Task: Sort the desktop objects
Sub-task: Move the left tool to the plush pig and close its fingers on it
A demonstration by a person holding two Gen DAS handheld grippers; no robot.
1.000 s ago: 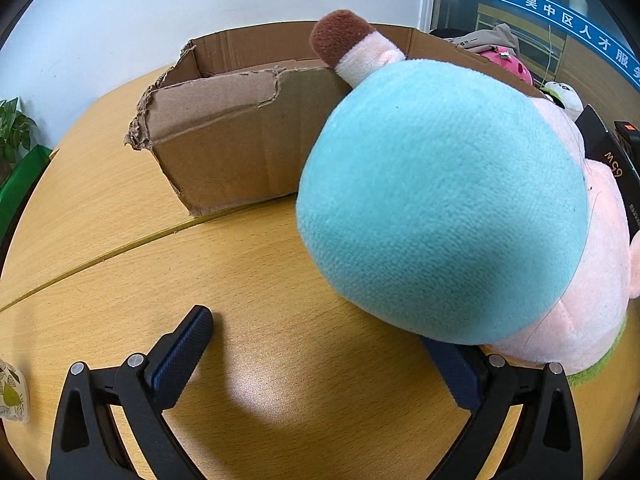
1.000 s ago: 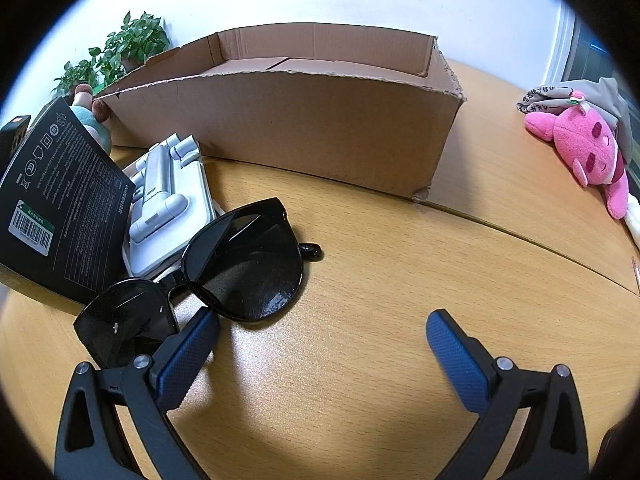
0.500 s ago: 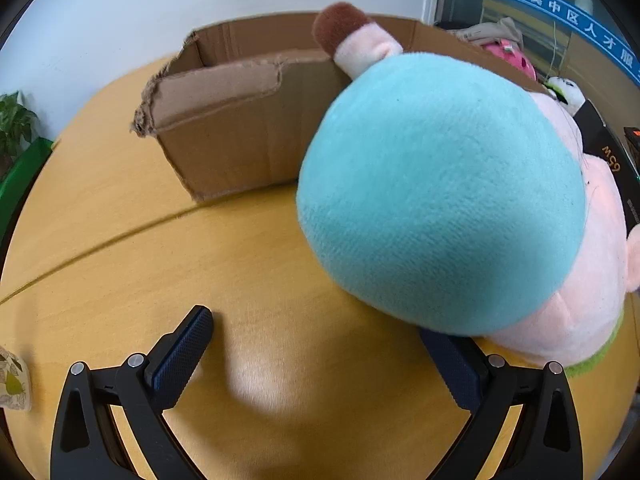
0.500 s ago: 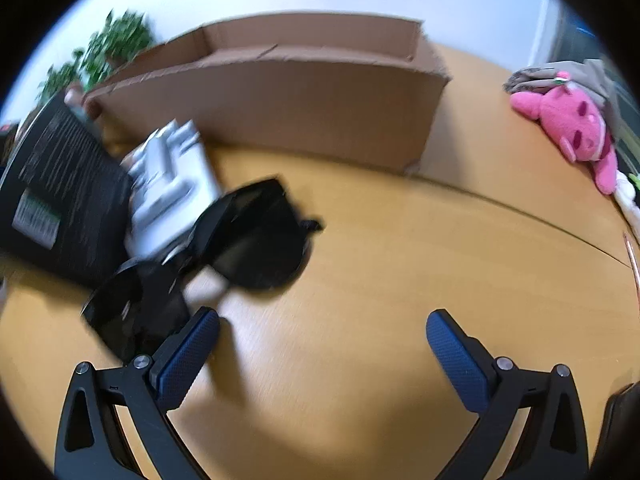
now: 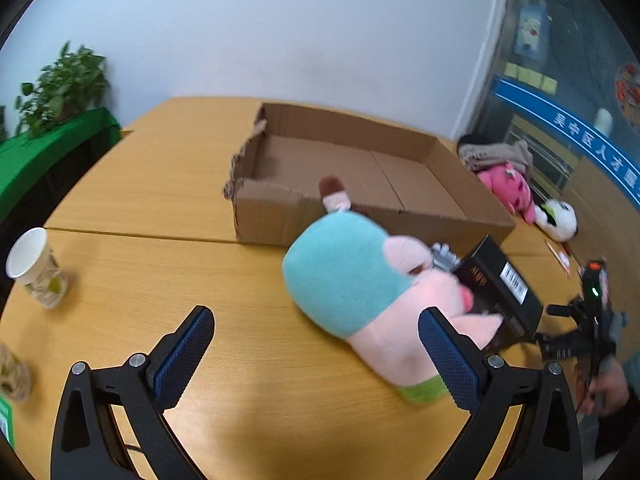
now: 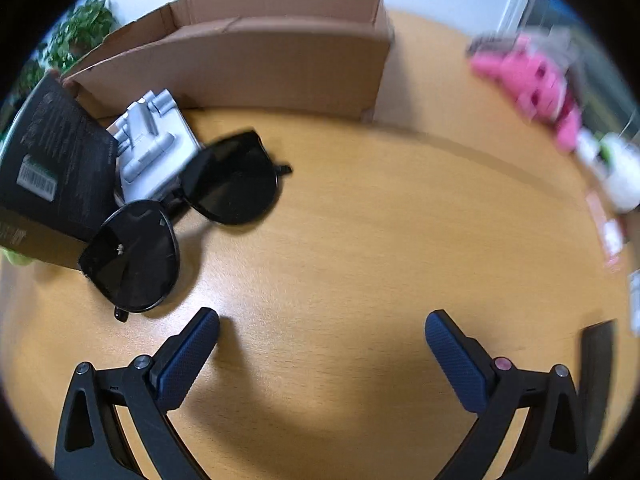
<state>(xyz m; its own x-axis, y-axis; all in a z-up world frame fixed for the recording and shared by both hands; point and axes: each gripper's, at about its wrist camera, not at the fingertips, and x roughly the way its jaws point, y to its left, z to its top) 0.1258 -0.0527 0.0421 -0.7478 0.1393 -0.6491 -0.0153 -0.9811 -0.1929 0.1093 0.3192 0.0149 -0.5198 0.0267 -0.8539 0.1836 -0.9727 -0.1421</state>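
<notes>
A teal and pink plush toy [image 5: 352, 276] lies on the wooden table in front of an open cardboard box [image 5: 344, 176]. My left gripper [image 5: 316, 338] is open and hangs above the table, back from the plush, holding nothing. A black carton [image 5: 496, 284] leans against the plush's far side. In the right wrist view black sunglasses [image 6: 184, 224] lie beside a silver stand [image 6: 154, 140] and the black carton [image 6: 52, 160], with the cardboard box [image 6: 256, 56] behind. My right gripper [image 6: 322, 346] is open over bare table, to the right of the sunglasses.
A paper cup [image 5: 36, 268] stands at the left table edge. A pink plush [image 5: 506, 188] and a white plush [image 5: 558, 218] lie right of the box. A person's hand [image 5: 604, 388] holds the other gripper at the right. A potted plant [image 5: 64, 84] stands beyond the table.
My left gripper has pulled up and back, so the plush looks much smaller and the box's inside shows. My right gripper has drawn back slightly from the sunglasses.
</notes>
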